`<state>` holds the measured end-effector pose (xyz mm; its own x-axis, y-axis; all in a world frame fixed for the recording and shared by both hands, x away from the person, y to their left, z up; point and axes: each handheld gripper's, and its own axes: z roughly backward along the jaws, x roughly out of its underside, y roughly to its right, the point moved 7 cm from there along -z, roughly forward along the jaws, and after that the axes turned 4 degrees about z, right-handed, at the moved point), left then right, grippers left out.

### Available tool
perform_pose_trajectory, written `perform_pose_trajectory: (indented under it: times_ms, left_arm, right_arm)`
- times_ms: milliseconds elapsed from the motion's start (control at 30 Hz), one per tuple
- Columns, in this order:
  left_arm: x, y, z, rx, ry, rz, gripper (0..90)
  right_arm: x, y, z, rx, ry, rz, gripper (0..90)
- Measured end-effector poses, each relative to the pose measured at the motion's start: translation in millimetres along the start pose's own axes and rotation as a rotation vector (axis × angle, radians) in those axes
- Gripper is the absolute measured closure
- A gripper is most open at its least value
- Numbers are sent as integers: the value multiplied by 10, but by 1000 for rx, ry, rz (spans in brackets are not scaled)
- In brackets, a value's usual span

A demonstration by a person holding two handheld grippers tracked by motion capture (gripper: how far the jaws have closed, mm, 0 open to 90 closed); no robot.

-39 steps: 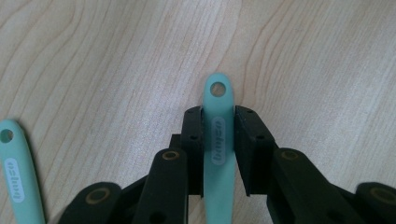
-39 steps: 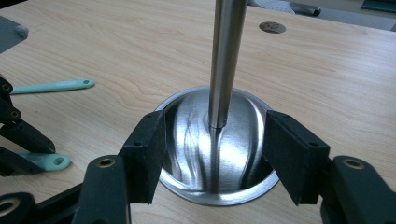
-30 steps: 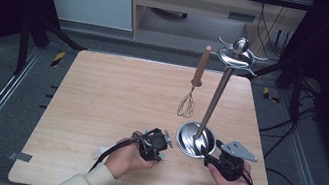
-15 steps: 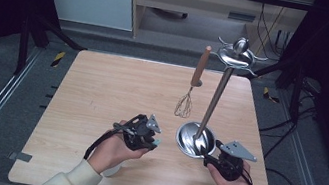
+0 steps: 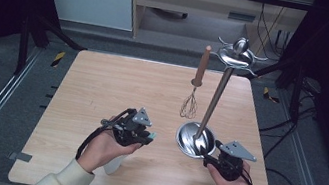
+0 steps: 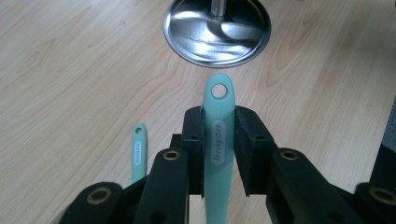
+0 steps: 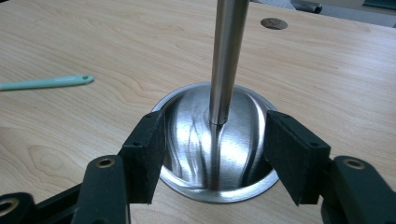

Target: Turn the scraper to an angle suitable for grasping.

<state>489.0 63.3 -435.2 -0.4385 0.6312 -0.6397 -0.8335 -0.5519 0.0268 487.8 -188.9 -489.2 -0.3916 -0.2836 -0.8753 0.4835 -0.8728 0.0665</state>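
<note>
Since the earlier frame, the left gripper [image 5: 138, 130] has drawn back toward the table's left, away from the stand's base. On the wooden table [image 5: 102, 87], a tall steel utensil stand [image 5: 215, 101] rises from a round base [image 7: 217, 140], with a whisk [image 5: 191, 102] lying behind it. The right gripper [image 7: 215, 154], jaws wide, brackets that base, apparently steadying it. The left gripper's jaws clamp a mint-green utensil handle [image 6: 218, 135], hanging hole upward. A second green handle [image 6: 138, 151] lies beside it. Next, probably: lift and hook the hole onto the stand's top.

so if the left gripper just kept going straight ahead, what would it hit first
Most likely the round steel base of the utensil stand, dead ahead of the left gripper and its teal handle; only bare table lies between, though depth is uncertain.
</note>
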Motion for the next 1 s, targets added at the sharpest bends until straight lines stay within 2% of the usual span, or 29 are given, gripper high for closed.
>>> perform_pose_trajectory:
  times_ms: [300,433,600,733,833,1000]
  left_arm:
    - [-70,-12,225,2,97,24,747]
    - [-138,33,327,3,149,25,747]
    - [-260,102,434,-7,207,15,747]
    - [-348,114,477,-8,232,26,747]
    - [-438,124,533,2,271,36,747]
    - [-626,202,662,-16,323,7,747]
  right_arm:
    - [2,-3,-3,0,-2,0,398]
    - [3,-1,-5,0,-2,1,397]
    - [7,-3,-7,1,-5,0,387]
    - [14,8,-10,7,-8,-7,350]
    - [16,14,-10,10,-10,-14,331]
    - [21,16,-21,12,-12,-11,320]
